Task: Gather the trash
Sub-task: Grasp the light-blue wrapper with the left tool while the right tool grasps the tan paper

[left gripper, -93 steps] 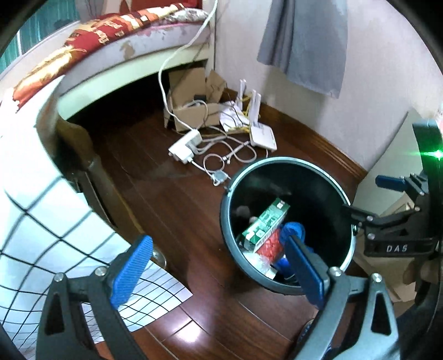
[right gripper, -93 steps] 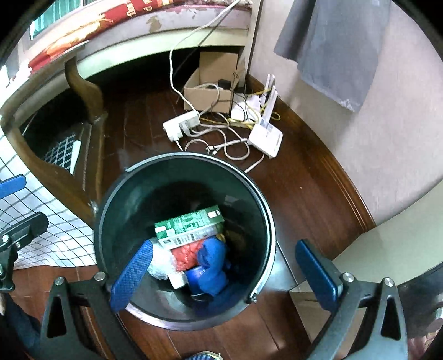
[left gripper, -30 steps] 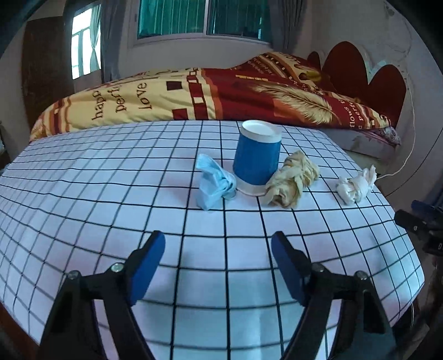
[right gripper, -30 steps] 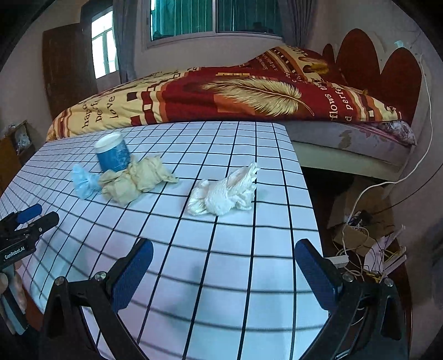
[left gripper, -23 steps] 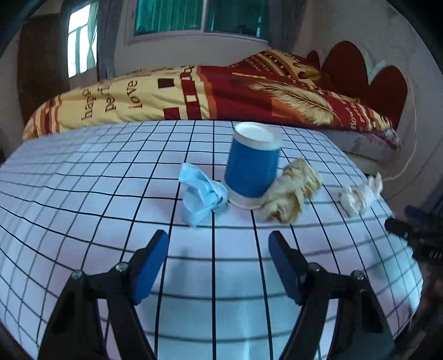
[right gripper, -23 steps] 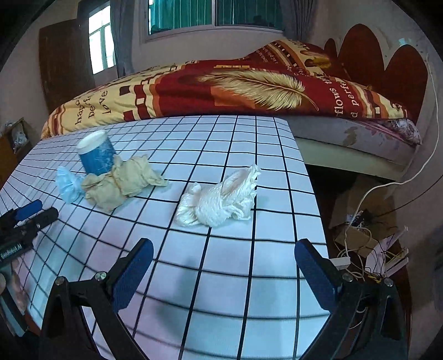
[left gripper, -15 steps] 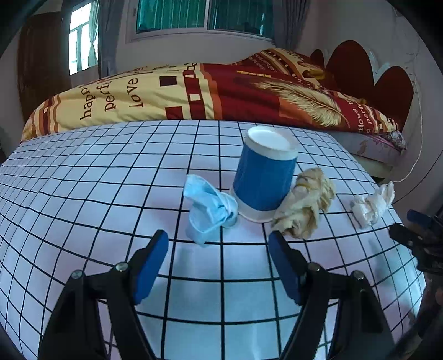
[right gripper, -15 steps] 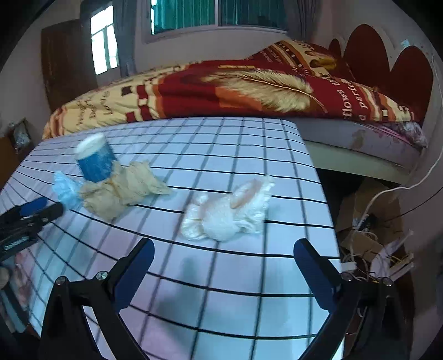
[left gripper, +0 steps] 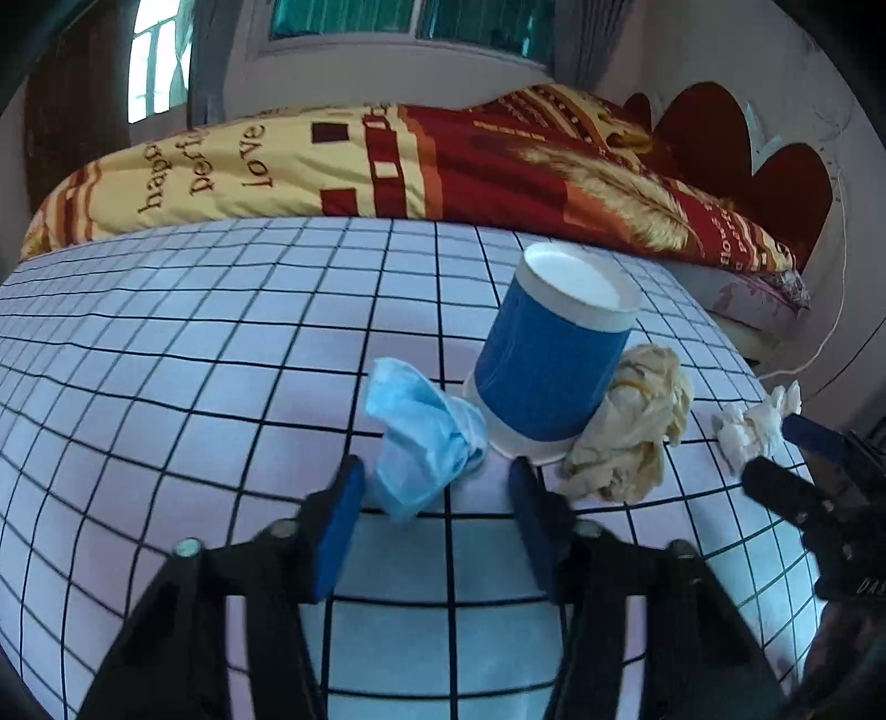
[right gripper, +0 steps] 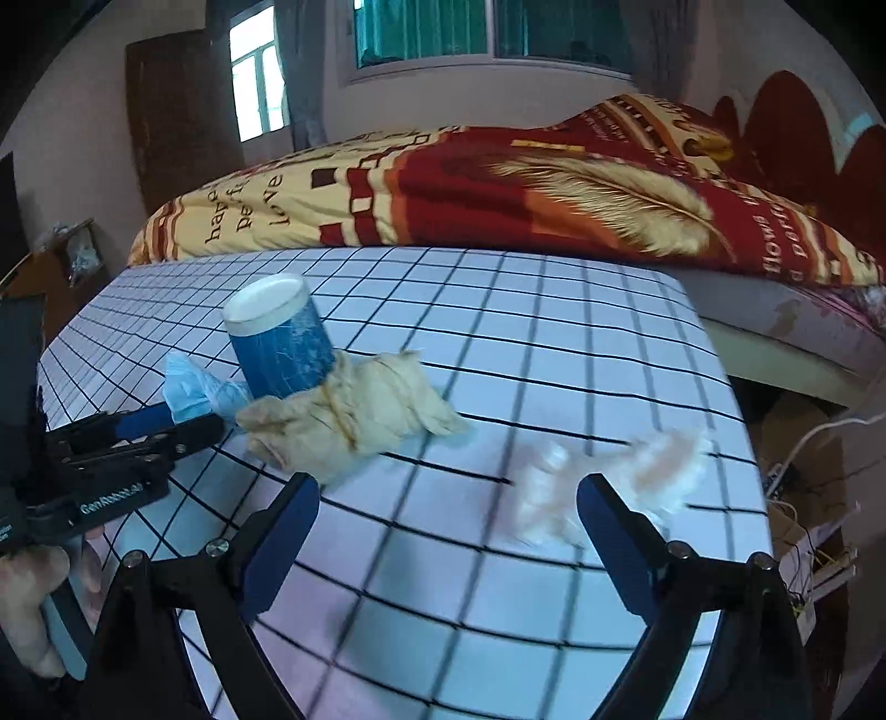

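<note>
Where the checked tablecloth (left gripper: 166,354) runs leftmost: bare grid, no clutter. Then left gripper (left gripper: 437,498), jaws closing, lower end of blue crumpled mask (left gripper: 421,437) between the blue pads, no firm press visible. Mask touching base rim of upside-down blue paper cup (left gripper: 554,360); cup standing directly behind the jaw gap, in the way of any deeper reach. Right of cup, touching it: beige crumpled wad (left gripper: 631,432), just beside the right-hand pad. Further right, apart, near table edge: white crumpled tissue (left gripper: 753,421), partly hidden by right gripper (right gripper: 448,515) entering from the side.

Right wrist view: person's hand (right gripper: 39,598) on left gripper's handle at far left; cup, mask, beige wad clustered left of centre. Right gripper jaws wide, closing slightly, nothing pressed; white tissue blurred, ahead of the right-hand pad, partly covered by it. Behind table: bed with red-and-yellow quilt (right gripper: 498,188), window (right gripper: 487,33). Far right, floor level: cables and cardboard box (right gripper: 797,432).
</note>
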`<move>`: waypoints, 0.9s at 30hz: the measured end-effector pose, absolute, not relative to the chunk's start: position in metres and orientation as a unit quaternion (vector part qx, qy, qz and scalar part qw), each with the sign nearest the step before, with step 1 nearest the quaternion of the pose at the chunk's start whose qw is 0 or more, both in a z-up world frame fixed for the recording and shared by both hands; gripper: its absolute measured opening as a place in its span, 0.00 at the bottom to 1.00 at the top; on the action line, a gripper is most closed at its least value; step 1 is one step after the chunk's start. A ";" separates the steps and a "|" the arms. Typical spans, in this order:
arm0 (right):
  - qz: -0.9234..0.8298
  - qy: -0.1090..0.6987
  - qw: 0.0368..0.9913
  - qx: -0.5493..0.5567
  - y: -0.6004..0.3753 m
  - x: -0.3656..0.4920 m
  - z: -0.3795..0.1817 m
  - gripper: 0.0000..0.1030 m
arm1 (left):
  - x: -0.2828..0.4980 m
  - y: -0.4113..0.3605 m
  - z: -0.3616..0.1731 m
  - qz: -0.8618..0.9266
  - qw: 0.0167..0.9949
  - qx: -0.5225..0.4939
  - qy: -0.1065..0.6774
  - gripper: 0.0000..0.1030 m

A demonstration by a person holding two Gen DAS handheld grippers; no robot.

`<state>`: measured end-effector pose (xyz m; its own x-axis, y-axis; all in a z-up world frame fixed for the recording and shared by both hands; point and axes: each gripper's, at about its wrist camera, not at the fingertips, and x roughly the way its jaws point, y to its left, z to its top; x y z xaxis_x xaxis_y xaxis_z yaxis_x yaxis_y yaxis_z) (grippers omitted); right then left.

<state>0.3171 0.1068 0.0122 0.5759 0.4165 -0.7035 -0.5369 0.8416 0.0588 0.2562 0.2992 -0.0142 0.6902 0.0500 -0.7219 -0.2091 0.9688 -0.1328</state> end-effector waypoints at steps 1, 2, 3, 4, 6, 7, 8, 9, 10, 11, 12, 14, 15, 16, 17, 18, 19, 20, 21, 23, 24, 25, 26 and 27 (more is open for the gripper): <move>0.274 0.375 0.882 -0.081 0.113 0.319 0.011 0.92 | 0.259 0.299 -0.016 0.065 0.912 -0.101 0.392 0.26; 0.279 0.376 0.880 -0.081 0.117 0.319 0.010 0.92 | 0.262 0.300 -0.017 0.056 0.910 -0.104 0.397 0.12; 0.283 0.377 0.878 -0.083 0.121 0.318 0.008 0.92 | 0.261 0.302 -0.017 0.051 0.910 -0.110 0.397 0.12; 0.286 0.377 0.876 -0.088 0.127 0.317 0.006 0.92 | 0.258 0.303 -0.016 0.052 0.912 -0.110 0.393 0.10; 0.296 0.378 0.872 -0.091 0.133 0.316 0.004 0.92 | 0.245 0.310 -0.010 0.071 0.918 -0.104 0.377 0.10; 0.299 0.377 0.871 -0.093 0.137 0.315 0.004 0.92 | 0.241 0.313 -0.010 0.076 0.918 -0.104 0.375 0.10; 0.304 0.377 0.870 -0.092 0.141 0.315 0.003 0.92 | 0.235 0.318 -0.010 0.081 0.918 -0.108 0.373 0.10; 0.308 0.378 0.868 -0.089 0.145 0.316 0.003 0.92 | 0.232 0.322 -0.010 0.086 0.918 -0.109 0.373 0.10; 0.312 0.380 0.866 -0.089 0.152 0.317 0.002 0.92 | 0.228 0.325 -0.010 0.092 0.917 -0.110 0.372 0.10; 0.313 0.382 0.865 -0.089 0.158 0.319 0.001 0.92 | 0.226 0.328 -0.011 0.097 0.916 -0.111 0.372 0.10; 0.314 0.386 0.863 -0.089 0.164 0.321 0.000 0.92 | 0.223 0.332 -0.013 0.101 0.914 -0.116 0.375 0.10; 0.314 0.401 0.857 -0.083 0.179 0.328 -0.005 0.92 | 0.222 0.335 -0.014 0.102 0.913 -0.123 0.376 0.10; 0.315 0.406 0.854 -0.079 0.184 0.330 -0.008 0.92 | 0.220 0.334 -0.014 0.102 0.913 -0.122 0.376 0.10; 0.313 0.414 0.852 -0.075 0.189 0.333 -0.010 0.92 | 0.220 0.334 -0.014 0.101 0.913 -0.122 0.376 0.10; 0.310 0.420 0.850 -0.071 0.193 0.336 -0.013 0.92 | 0.220 0.333 -0.014 0.099 0.913 -0.121 0.377 0.10; 0.311 0.424 0.848 -0.066 0.194 0.338 -0.014 0.92 | 0.220 0.332 -0.015 0.097 0.912 -0.120 0.379 0.10; 0.311 0.426 0.847 -0.062 0.195 0.339 -0.016 0.92 | 0.219 0.332 -0.015 0.096 0.913 -0.119 0.379 0.10; 0.306 0.426 0.849 -0.063 0.194 0.340 -0.017 0.77 | 0.218 0.331 -0.015 0.095 0.913 -0.118 0.379 0.10; 0.304 0.428 0.849 -0.063 0.192 0.341 -0.017 0.63 | 0.218 0.330 -0.015 0.093 0.913 -0.117 0.379 0.10; 0.311 0.432 0.845 -0.052 0.184 0.341 -0.018 0.43 | 0.215 0.327 -0.014 0.090 0.915 -0.114 0.378 0.09; 0.311 0.429 0.847 -0.054 0.178 0.338 -0.017 0.39 | 0.213 0.325 -0.013 0.089 0.916 -0.112 0.376 0.09; 0.312 0.428 0.846 -0.056 0.174 0.336 -0.016 0.33 | 0.211 0.322 -0.012 0.087 0.917 -0.111 0.374 0.09; 0.315 0.427 0.846 -0.054 0.169 0.333 -0.015 0.29 | 0.209 0.319 -0.011 0.084 0.918 -0.109 0.371 0.09; 0.317 0.423 0.847 -0.054 0.165 0.330 -0.013 0.28 | 0.206 0.314 -0.010 0.082 0.920 -0.105 0.369 0.09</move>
